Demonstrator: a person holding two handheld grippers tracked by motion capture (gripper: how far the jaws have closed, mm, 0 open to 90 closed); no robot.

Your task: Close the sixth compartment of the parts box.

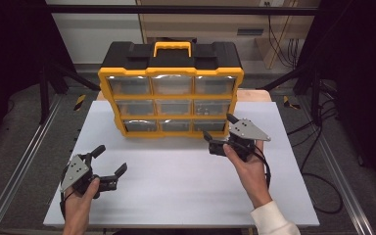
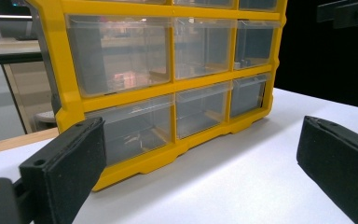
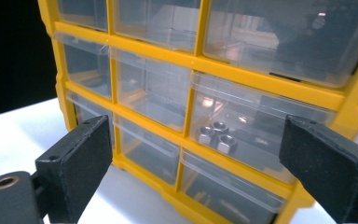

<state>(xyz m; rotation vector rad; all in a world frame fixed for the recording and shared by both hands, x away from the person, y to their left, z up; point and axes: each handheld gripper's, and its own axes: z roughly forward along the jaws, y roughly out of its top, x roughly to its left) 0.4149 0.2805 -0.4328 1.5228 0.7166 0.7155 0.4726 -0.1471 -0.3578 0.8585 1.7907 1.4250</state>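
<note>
A yellow and black organizer with nine clear drawers stands upright at the back of the white table. My right gripper is open just in front of its lower right corner. In the right gripper view the organizer is close, and three metal nuts lie in the middle-row drawer between the open jaws of the right gripper. My left gripper is open at the front left, well short of the organizer. In the left gripper view the organizer is farther off beyond the open left gripper.
The organizer has a yellow carry handle on its black top. Metal rails run along both sides of the table, and cables lie on the floor at the right.
</note>
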